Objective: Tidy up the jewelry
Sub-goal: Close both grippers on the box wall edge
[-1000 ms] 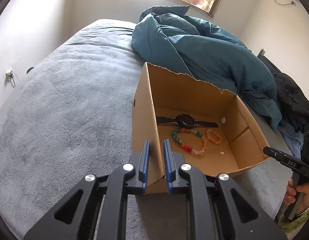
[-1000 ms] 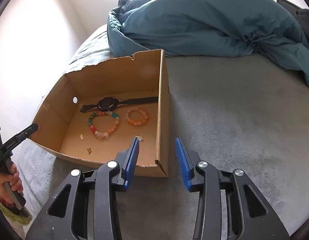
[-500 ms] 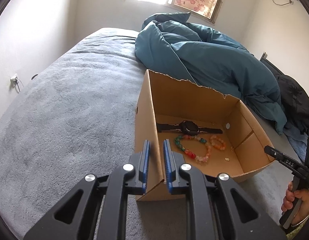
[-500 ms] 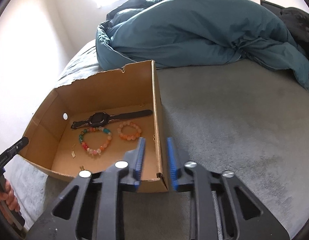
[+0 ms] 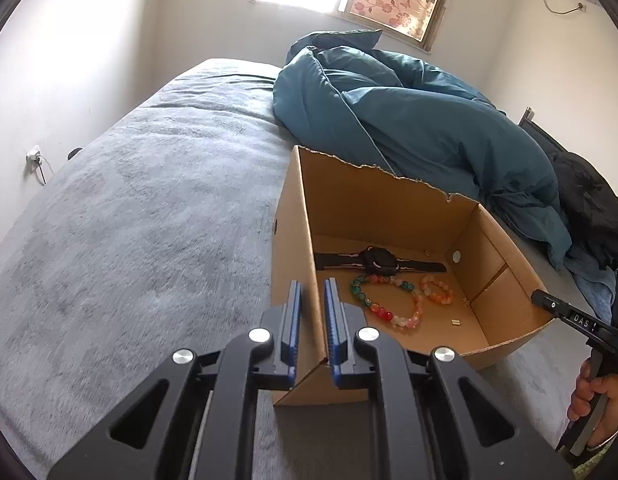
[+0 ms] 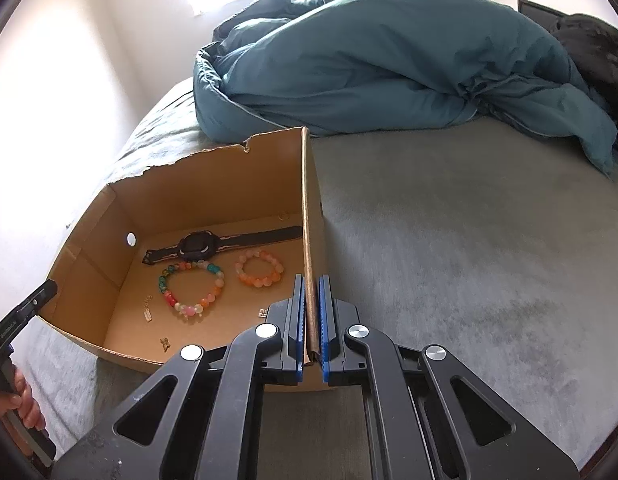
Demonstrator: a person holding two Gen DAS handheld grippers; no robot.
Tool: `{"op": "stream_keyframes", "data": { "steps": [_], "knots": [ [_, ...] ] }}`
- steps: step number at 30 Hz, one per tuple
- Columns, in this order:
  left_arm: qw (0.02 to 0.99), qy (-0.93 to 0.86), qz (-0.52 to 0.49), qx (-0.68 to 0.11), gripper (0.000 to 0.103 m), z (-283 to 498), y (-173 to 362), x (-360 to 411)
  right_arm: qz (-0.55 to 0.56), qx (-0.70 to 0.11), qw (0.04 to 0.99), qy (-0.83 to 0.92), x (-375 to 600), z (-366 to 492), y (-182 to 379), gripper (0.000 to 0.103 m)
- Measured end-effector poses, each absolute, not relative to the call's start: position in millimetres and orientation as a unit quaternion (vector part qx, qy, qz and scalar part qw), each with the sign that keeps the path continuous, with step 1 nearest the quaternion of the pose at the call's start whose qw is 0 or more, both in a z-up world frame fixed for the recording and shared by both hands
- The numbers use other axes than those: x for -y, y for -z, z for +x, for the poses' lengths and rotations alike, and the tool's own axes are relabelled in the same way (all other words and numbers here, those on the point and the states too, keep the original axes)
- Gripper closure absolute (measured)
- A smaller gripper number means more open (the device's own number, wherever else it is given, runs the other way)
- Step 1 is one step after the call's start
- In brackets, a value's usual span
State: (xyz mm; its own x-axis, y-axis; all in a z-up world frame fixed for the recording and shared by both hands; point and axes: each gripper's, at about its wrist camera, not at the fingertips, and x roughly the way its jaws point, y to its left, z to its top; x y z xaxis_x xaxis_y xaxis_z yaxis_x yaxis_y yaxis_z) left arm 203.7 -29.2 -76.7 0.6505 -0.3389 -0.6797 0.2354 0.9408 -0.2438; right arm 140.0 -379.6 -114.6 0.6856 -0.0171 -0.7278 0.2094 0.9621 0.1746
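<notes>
An open cardboard box [image 5: 389, 208] [image 6: 213, 192] sits on the grey bed. On its floor lie a black watch [image 5: 379, 258] [image 6: 199, 246], a multicoloured bead bracelet [image 5: 379, 312] [image 6: 169, 298], an orange bead bracelet [image 5: 441, 300] [image 6: 257, 281] and small gold earrings [image 6: 147, 315]. My left gripper [image 5: 311, 284] straddles the box's left wall near the front corner, jaws closing on the cardboard. My right gripper [image 6: 312, 278] is closing on the right wall's top edge, and its blue pads press the cardboard on both sides.
A crumpled teal duvet [image 5: 409, 120] [image 6: 369, 60] is piled just behind the box. Dark clothing [image 5: 589, 200] lies at the far right. Grey bed cover [image 5: 149, 220] stretches to the left, and a wall socket [image 5: 33, 156] is beyond its edge.
The right gripper's jaws went from wide apart to pinching the box's right wall. The left gripper kept its place on the left wall. Both views show more of the room above.
</notes>
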Motion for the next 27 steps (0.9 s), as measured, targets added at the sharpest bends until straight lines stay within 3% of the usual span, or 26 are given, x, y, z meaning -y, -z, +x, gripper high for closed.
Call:
{"op": "stream_keyframes", "data": {
  "steps": [27],
  "knots": [
    [0.917,0.148,-0.063,-0.365,0.093,82,66,9,0.113,-0.387,0.913,0.060,358,28,112,0.098]
  ]
}}
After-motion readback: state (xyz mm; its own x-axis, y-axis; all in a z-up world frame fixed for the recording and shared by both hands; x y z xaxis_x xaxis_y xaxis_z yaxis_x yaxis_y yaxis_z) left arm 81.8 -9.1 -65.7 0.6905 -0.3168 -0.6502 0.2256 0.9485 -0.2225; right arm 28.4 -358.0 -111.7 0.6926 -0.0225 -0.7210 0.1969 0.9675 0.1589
